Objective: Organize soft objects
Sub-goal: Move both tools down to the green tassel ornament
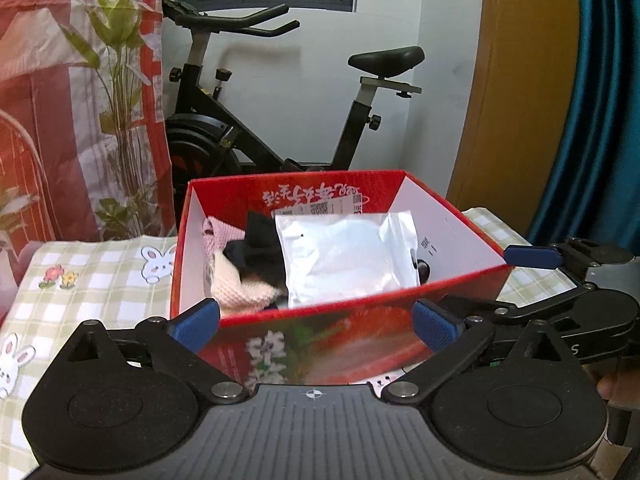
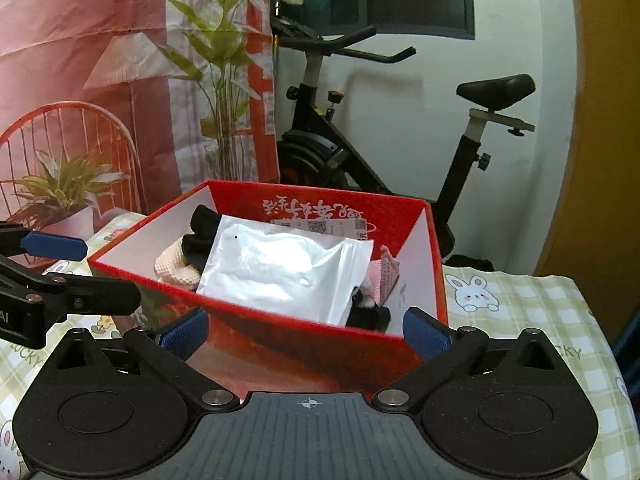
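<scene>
A red cardboard box [image 1: 360, 332], glossy outside with printed flowers and plain white inside, stands open-topped on a table [image 1: 100, 264] covered by a green-and-white checked cloth with cartoon rabbits. Inside the box lies a flat, crinkled white plastic pouch [image 1: 344, 256], propped slanting against the contents; beside it, toward the box's left wall in the left wrist view, sit a cream knitted piece [image 1: 244, 290], a black soft item [image 1: 260, 248] and a pink knitted piece [image 1: 220, 234]. The right wrist view shows more pink knit [image 2: 386, 276] at the other side of the pouch, and something black-and-white, too hidden to identify, low in the near right corner. The left gripper [image 1: 316, 324] is held just before the box's near wall, tilted downward, its blue ribbed pads spread wide with nothing between them but the box front, which they do not press. The right gripper [image 2: 308, 334] is likewise angled down at the box's near corner, jaws wide apart and empty. Each gripper shows at the edge of the other's view, flanking the box. Behind the table stand a black exercise bike [image 1: 280, 128], a printed red backdrop [image 1: 60, 100] with plants, a white wall and a wooden door [image 1: 516, 80].
</scene>
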Available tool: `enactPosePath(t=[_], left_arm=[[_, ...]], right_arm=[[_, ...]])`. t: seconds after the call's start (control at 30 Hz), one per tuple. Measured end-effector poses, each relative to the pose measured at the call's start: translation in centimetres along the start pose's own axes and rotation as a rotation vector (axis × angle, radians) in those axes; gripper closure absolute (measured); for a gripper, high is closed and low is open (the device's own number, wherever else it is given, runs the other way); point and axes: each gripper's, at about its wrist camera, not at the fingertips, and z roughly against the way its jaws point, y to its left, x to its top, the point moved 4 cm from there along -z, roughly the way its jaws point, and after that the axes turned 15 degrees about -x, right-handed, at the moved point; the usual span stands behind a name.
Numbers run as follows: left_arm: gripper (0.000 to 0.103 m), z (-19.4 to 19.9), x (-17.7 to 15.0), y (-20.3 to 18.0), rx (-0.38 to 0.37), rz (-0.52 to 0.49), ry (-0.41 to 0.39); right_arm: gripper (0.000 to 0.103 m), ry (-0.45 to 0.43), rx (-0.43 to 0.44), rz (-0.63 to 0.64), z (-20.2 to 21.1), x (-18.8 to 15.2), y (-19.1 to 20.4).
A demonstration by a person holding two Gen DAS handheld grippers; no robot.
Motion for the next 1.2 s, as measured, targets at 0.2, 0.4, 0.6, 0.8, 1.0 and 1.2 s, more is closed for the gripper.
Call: enactPosePath(t=[0.2,0.4,0.6,0.8,1.0,1.2], left_arm=[[0.000,-0.3,-1.7,-0.1,0.006,0.006,0.006],[0.000,-1.4,-3.7,-0.3,0.002,0.014,0.039],[0.000,-2.4,-5.4,0.1,-0.006,0.031,0.076],[0.000,-3.1,-6.8,0.5,-0.020,0.061,0.099],[0.000,-3.9,-7.2,0.2,-0.052,0.072,0.107],[0.001,-4.4,-7.5,-0.3,-0.088,0.081,0.114]], right_arm=[[0.001,-0.029,0.005,-0.006,0.9,-2.2,-0.5],[0.001,0.023,-0.005,-0.008,0.4,-5.0,-1.0],[0.001,0.082,-0.018,-0.004,-0.6,-7.8,-1.5],[0.004,0.123,-0.011,0.000,-1.0,-10.1,-2.1],[0.017,0.159,0.018,0.013,-1.5,-11.1,-2.4],[0.025,0.177,0.031,-0.007,-2.0,-11.2,-3.0]])
